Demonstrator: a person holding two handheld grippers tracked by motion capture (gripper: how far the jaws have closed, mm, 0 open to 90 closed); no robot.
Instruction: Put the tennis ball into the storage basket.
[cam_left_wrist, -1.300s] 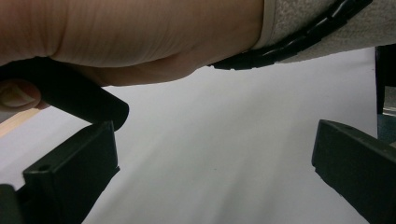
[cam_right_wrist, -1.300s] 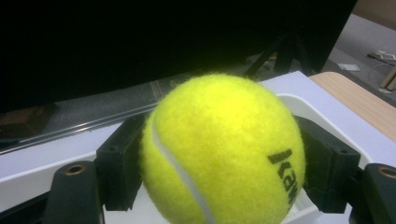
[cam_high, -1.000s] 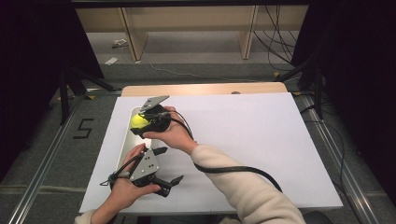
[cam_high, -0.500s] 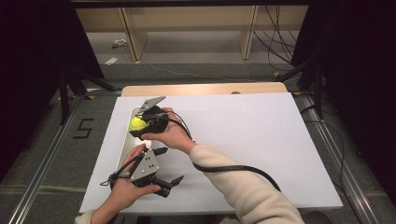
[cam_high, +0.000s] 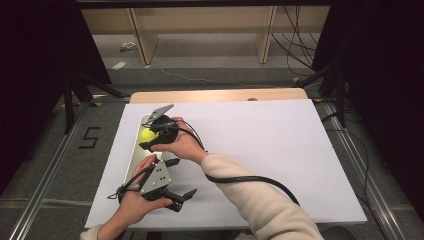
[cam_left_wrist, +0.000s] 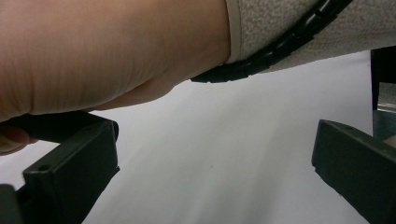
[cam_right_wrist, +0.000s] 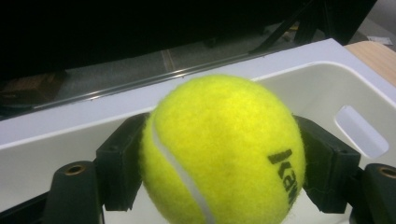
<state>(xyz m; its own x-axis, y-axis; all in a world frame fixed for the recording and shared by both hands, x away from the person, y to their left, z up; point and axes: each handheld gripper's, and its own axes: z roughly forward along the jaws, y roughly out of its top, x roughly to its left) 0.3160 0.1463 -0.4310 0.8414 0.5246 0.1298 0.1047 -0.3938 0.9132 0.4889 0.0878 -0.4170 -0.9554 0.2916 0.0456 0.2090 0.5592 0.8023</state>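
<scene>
A yellow tennis ball (cam_right_wrist: 224, 149) with black lettering sits clamped between the black jaws of my right gripper (cam_right_wrist: 219, 163). In the high view the ball (cam_high: 147, 134) hangs over a long white bin (cam_high: 135, 157) at the table's left side, held there by the right gripper (cam_high: 150, 136). The bin's pale inner wall (cam_right_wrist: 327, 93) with a handle slot lies just behind the ball. My left gripper (cam_high: 181, 186) rests near the front edge with its jaws wide apart and nothing between them. Over the left gripper (cam_left_wrist: 215, 172) cross the right forearm (cam_left_wrist: 116, 46) and its cable.
White paper (cam_high: 260, 145) covers the table, with a strip of wood (cam_high: 215, 95) showing at the far edge. Metal rails (cam_high: 360, 165) run along both sides. Dark floor and shelf legs lie beyond the table.
</scene>
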